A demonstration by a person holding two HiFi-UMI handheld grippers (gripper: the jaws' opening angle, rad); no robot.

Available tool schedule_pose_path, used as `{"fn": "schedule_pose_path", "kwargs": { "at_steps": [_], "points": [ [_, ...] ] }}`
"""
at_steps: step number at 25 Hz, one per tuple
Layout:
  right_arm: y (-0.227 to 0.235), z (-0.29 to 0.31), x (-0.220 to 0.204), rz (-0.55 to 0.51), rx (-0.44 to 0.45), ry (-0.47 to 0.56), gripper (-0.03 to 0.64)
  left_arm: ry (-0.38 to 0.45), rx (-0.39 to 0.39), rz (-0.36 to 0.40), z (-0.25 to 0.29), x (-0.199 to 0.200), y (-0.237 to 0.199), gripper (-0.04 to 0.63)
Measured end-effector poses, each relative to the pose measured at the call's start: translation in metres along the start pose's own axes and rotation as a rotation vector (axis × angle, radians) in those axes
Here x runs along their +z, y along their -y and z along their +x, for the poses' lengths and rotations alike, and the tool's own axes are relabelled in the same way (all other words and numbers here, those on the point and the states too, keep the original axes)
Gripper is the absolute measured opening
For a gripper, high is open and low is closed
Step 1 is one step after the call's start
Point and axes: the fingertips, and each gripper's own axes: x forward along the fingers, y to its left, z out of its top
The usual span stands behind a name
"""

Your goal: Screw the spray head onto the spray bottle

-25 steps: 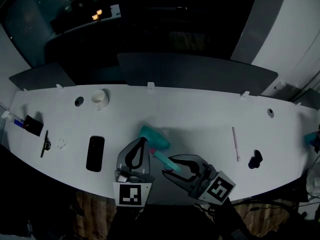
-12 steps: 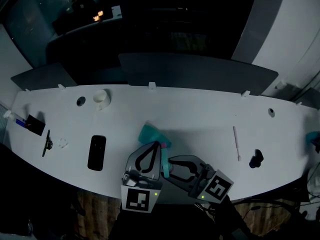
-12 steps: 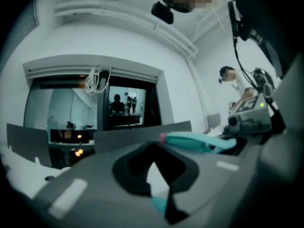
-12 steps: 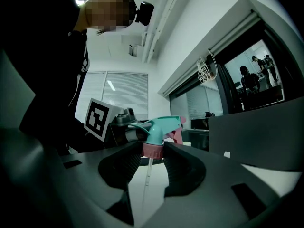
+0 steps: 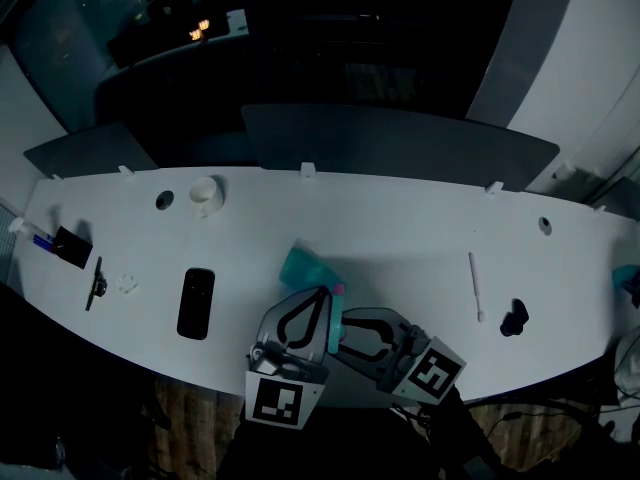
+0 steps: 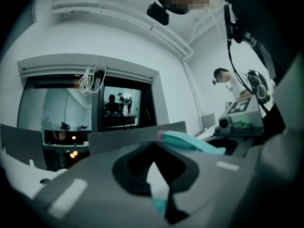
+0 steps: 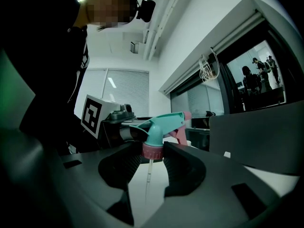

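A teal spray head (image 7: 159, 125) with a pink collar (image 7: 153, 150) sits between my right gripper's (image 7: 153, 151) jaws, which are shut on the collar; its thin dip tube hangs down below. In the head view the spray head (image 5: 334, 326) stands just past the right gripper (image 5: 345, 320), near the table's front edge. My left gripper (image 5: 322, 296) is shut with nothing in it, its tips right beside the spray head (image 6: 190, 141). The teal bottle (image 5: 303, 266) lies on its side on the white table (image 5: 400, 238), just beyond both grippers.
A black phone (image 5: 195, 303) lies left of the grippers. A white cup (image 5: 205, 195) stands at the back left. A thin stick (image 5: 474, 286) and a small black object (image 5: 512, 318) lie at the right. Dark small items (image 5: 68, 248) sit at the far left. A grey partition (image 5: 400, 143) runs behind the table.
My left gripper has moved right, up against the spray head and the right gripper. The spray head now points straighter away from me. The right gripper has stayed put.
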Motion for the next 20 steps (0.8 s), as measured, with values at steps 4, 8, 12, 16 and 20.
{"fn": "schedule_pose_path", "kwargs": {
  "at_steps": [4,8,12,16,20],
  "points": [
    [0.0010,0.0004,-0.0007,-0.009,-0.005,-0.016,0.149,0.014,-0.022,0.033,0.0003,0.0032,0.0025,0.003],
    [0.0020,0.0001,-0.0025,-0.018,-0.007,-0.030,0.149,0.013,-0.025,0.023,-0.0002,0.0024,0.0044,0.003],
    [0.0011,0.0017,-0.0042,-0.027,0.000,-0.045,0.149,0.017,-0.037,0.031,-0.0014,0.0029,0.0051,0.003],
    [-0.0004,0.0037,-0.0046,-0.056,0.002,-0.052,0.149,0.009,-0.044,0.038,-0.0030,0.0013,0.0050,0.003],
    [0.0053,0.0003,-0.0001,-0.039,-0.045,-0.022,0.147,0.015,-0.016,0.062,-0.0052,0.0024,-0.0020,0.003]
  ]
}}
